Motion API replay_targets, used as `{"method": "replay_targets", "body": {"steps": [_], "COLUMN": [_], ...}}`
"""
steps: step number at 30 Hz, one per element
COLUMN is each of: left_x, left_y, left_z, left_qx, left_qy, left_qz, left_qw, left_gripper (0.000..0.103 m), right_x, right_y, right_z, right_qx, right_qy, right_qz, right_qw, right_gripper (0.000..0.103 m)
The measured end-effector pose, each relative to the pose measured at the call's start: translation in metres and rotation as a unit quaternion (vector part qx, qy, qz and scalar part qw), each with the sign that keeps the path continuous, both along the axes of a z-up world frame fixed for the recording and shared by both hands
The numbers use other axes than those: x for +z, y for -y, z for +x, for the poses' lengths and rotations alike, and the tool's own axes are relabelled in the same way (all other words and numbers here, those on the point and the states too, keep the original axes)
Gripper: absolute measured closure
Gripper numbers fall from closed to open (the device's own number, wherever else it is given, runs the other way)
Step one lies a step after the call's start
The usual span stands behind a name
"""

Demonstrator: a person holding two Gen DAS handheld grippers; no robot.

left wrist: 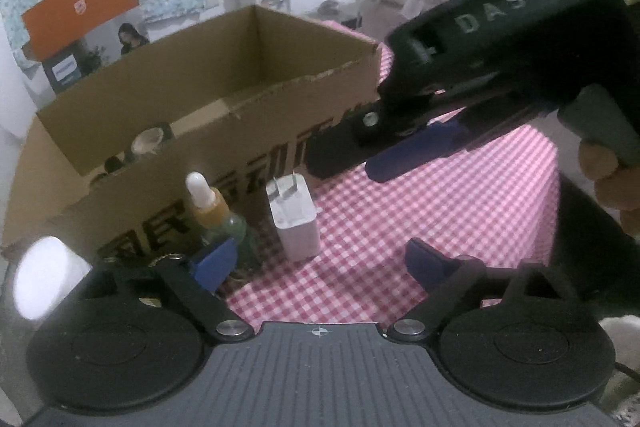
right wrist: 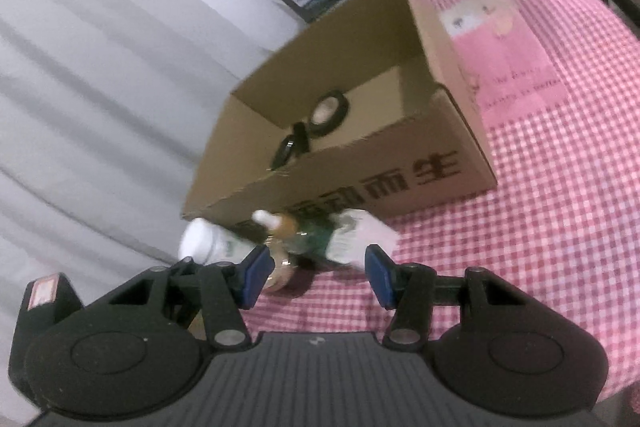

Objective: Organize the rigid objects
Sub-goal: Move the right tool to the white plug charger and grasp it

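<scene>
An open cardboard box (left wrist: 224, 131) stands on a desk (left wrist: 400, 227) covered with pink gingham cloth. Inside it, a roll of black tape (right wrist: 329, 111) and a small dark object (right wrist: 289, 147), too blurred to name, are seen.

Items not yet boxed stand in a tight cluster just in front of the box wall: a dropper bottle (left wrist: 212, 207) with a white bulb, upright; a white plug charger (left wrist: 294, 223), prongs up, just beside it; and a white cylindrical bottle (right wrist: 204, 241), whose attitude cannot be told through the blur.

Left hand-held gripper (left wrist: 320, 263): jaws wide, nothing between the pads; the left pad is seen in front of the dropper bottle's base, contact not confirmed. Right hand-held gripper (right wrist: 316, 275): jaws part open and empty, aimed at the same cluster. In the left view it is seen crossing above the desk towards the box.

Risks judged from here:
- Both grippers are converging on one crowded spot; a collision between them is possible.
- The dropper bottle is tall and narrow; a nudge from a pad could topple it against the charger.
- The white bottle sits near the desk edge and could be knocked off.
</scene>
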State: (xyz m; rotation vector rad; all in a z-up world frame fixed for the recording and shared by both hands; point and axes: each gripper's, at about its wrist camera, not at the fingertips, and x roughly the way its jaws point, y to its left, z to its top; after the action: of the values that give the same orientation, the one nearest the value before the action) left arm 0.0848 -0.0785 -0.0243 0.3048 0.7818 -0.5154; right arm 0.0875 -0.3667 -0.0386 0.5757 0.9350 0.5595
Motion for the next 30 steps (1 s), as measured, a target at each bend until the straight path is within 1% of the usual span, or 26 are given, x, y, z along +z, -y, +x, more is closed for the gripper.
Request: {"method": "replay_targets", "body": {"steps": [1, 3, 5, 6, 8, 10, 16, 18, 21, 23, 25, 30], "left_x": [-0.002, -0.008, -0.012, -0.014, -0.016, -0.018, -0.024, -0.025, -0.028, -0.027, -0.026, -0.026], "left_y": [0.001, 0.002, 0.002, 0.002, 0.003, 0.003, 0.005, 0.006, 0.006, 0.004, 0.003, 0.003], "left_z": [0.0, 0.007, 0.014, 0.016, 0.022, 0.029, 0.044, 0.046, 0.048, 0.049, 0.046, 0.04], "left_qx": [0.001, 0.006, 0.015, 0.02, 0.025, 0.028, 0.032, 0.032, 0.036, 0.035, 0.033, 0.018], "left_qy": [-0.004, -0.015, -0.023, -0.024, -0.025, -0.028, -0.04, -0.041, -0.041, -0.042, -0.045, -0.058], "left_qz": [-0.002, -0.006, -0.004, -0.003, 0.001, 0.002, 0.003, 0.002, 0.002, 0.0, -0.003, -0.012], "left_qw": [1.0, 0.9999, 0.9996, 0.9995, 0.9994, 0.9992, 0.9987, 0.9986, 0.9985, 0.9985, 0.9984, 0.9981], "left_gripper": [0.019, 0.024, 0.031, 0.032, 0.037, 0.039, 0.046, 0.053, 0.057, 0.064, 0.067, 0.067], "right_x": [-0.005, -0.015, -0.024, -0.028, -0.035, -0.041, -0.05, -0.054, -0.051, -0.051, -0.052, -0.052], "right_y": [-0.001, -0.002, -0.004, -0.004, -0.005, -0.005, -0.01, -0.014, -0.018, -0.019, -0.017, -0.011], "right_z": [0.004, 0.012, 0.021, 0.024, 0.032, 0.039, 0.049, 0.053, 0.053, 0.053, 0.05, 0.036], "right_qx": [-0.001, -0.003, -0.003, -0.003, -0.003, -0.003, 0.006, 0.009, 0.01, 0.007, 0.004, -0.002], "right_qy": [-0.006, -0.018, -0.03, -0.036, -0.044, -0.052, -0.065, -0.068, -0.066, -0.067, -0.07, -0.078], "right_qz": [0.001, 0.005, 0.007, 0.008, 0.01, 0.011, 0.013, 0.02, 0.022, 0.023, 0.026, 0.026], "right_qw": [1.0, 1.0, 1.0, 0.999, 0.999, 0.999, 0.998, 0.997, 0.998, 0.997, 0.997, 0.997], "right_gripper": [0.048, 0.052, 0.054, 0.057, 0.058, 0.059, 0.065, 0.067, 0.068, 0.068, 0.068, 0.068]}}
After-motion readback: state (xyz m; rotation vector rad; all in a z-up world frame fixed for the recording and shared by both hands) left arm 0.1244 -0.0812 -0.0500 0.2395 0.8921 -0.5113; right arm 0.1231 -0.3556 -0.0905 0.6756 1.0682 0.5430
